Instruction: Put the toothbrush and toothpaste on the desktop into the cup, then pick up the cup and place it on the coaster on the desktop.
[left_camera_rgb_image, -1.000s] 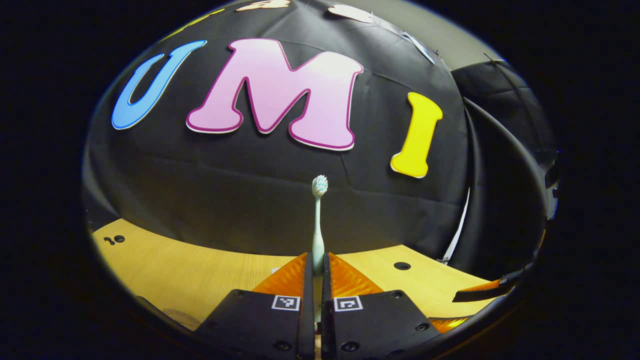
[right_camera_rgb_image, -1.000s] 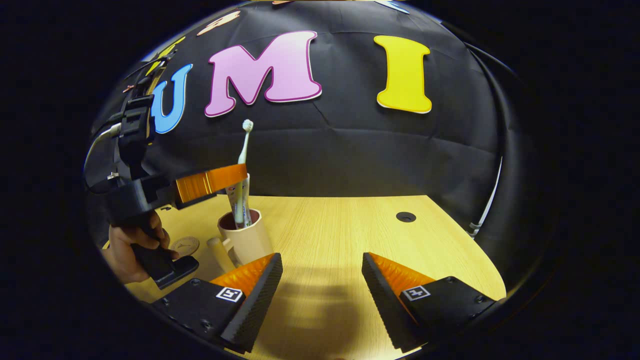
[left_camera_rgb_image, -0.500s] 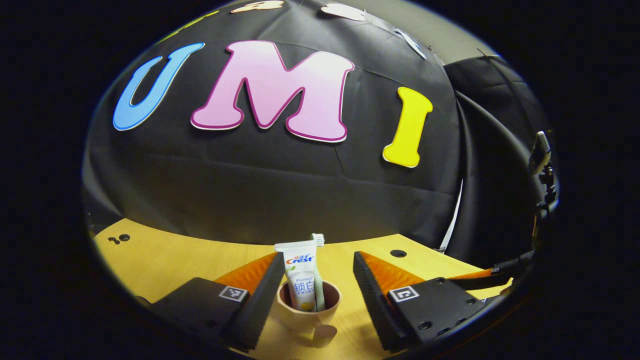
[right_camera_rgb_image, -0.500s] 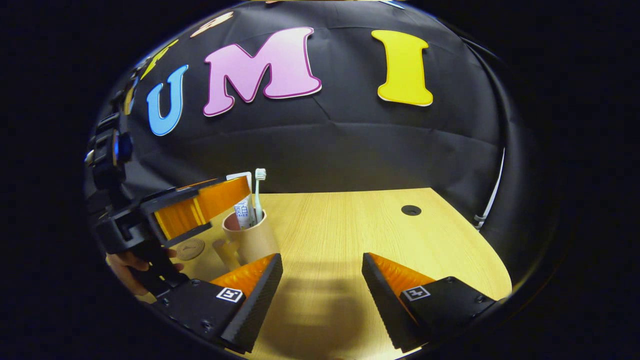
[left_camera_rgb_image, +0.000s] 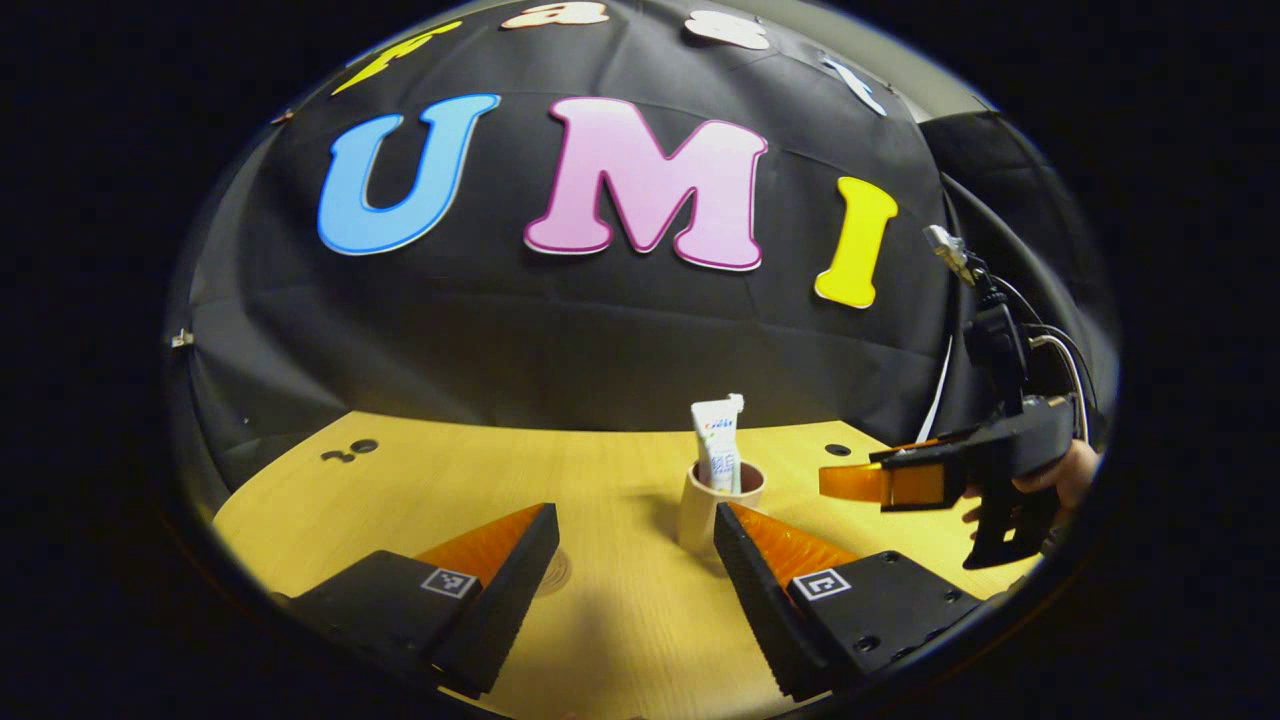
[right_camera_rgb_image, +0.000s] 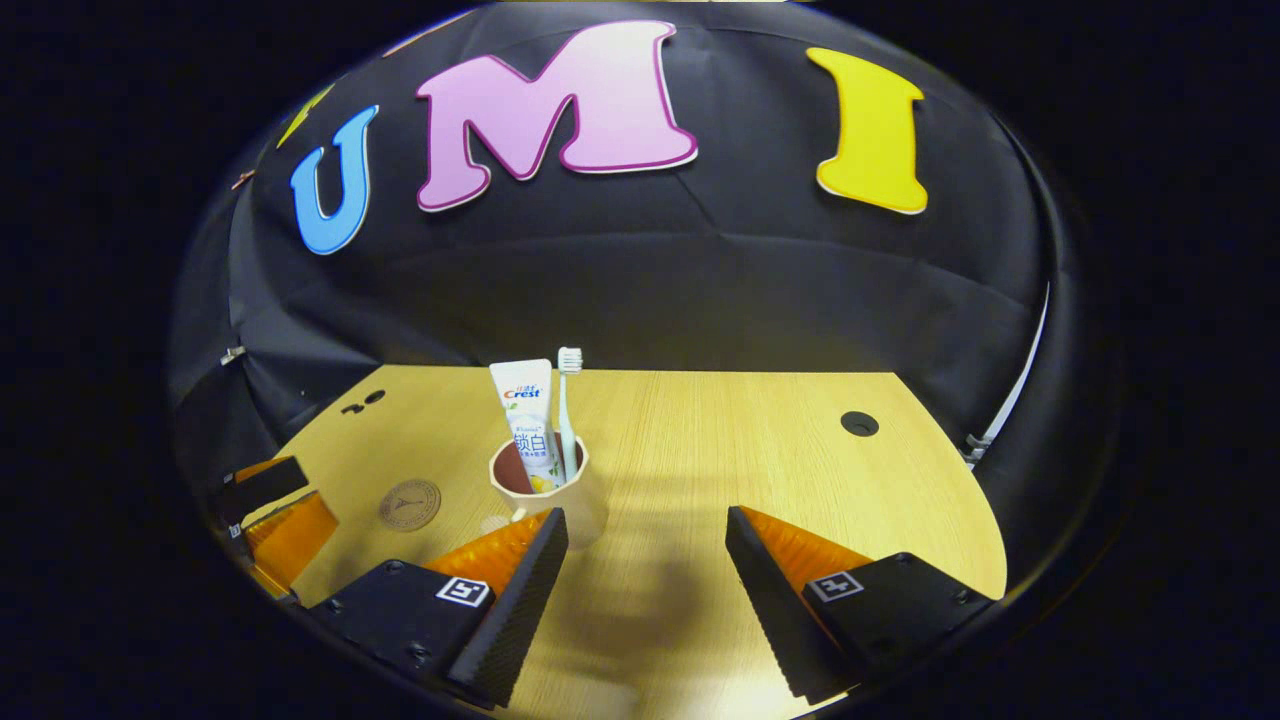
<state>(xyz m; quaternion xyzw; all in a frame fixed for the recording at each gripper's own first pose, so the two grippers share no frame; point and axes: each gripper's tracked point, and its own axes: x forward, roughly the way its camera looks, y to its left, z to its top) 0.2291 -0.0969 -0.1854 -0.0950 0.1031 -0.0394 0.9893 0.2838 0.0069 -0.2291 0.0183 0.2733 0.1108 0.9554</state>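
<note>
Left gripper (left_camera_rgb_image: 630, 550) and right gripper (right_camera_rgb_image: 645, 560) both agape, empty
Centre frame: toothpaste tube (right_camera_rgb_image: 530, 420) and toothbrush (right_camera_rgb_image: 567, 410) upright in cup (right_camera_rgb_image: 555, 500); coaster (right_camera_rgb_image: 410, 504) lower left.

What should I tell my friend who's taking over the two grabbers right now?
Left gripper: open, holding nothing.
Right gripper: open, holding nothing, close to the cup.
Toothbrush and toothpaste stand in the cup on the desktop.
Coaster lies bare, beside the cup.
Done: both items are in.
Left: grip the cup and set it on the coaster.
</note>
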